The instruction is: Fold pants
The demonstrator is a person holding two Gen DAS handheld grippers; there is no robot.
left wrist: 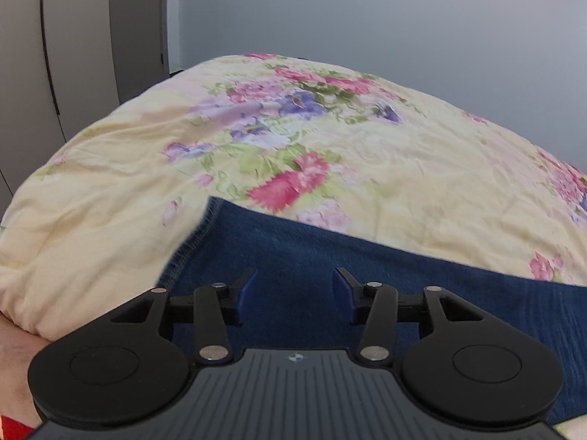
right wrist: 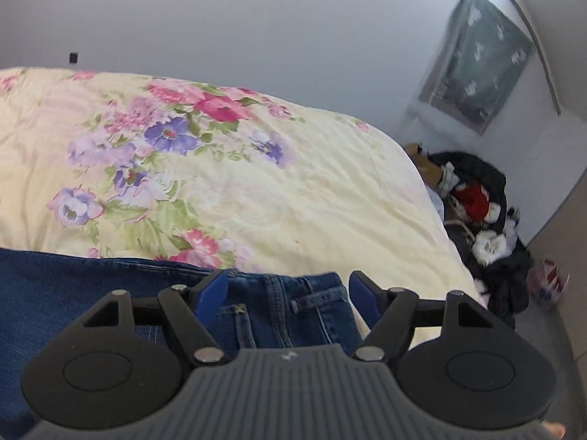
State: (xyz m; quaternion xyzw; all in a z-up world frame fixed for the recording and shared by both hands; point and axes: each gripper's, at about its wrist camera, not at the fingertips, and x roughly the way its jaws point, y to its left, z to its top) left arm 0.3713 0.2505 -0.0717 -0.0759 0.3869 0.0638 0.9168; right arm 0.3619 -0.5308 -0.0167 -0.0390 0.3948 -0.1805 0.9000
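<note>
Blue denim pants [left wrist: 330,256] lie flat on a pale yellow floral bedspread [left wrist: 403,168]. In the left wrist view my left gripper [left wrist: 295,286] hovers over the denim near a stitched hem [left wrist: 183,253], its blue pads apart with nothing between them. In the right wrist view the pants [right wrist: 73,293] stretch to the left, and their end with belt loops and seams [right wrist: 293,304] lies under my right gripper [right wrist: 290,289]. Its jaws stand wide and the pads press on nothing.
The bedspread [right wrist: 256,190] covers the bed up to a plain grey wall. A grey wardrobe [left wrist: 73,55] stands at the left. On the floor right of the bed lies a heap of dark clothes and bags [right wrist: 480,220], with a hanging picture [right wrist: 477,62] above.
</note>
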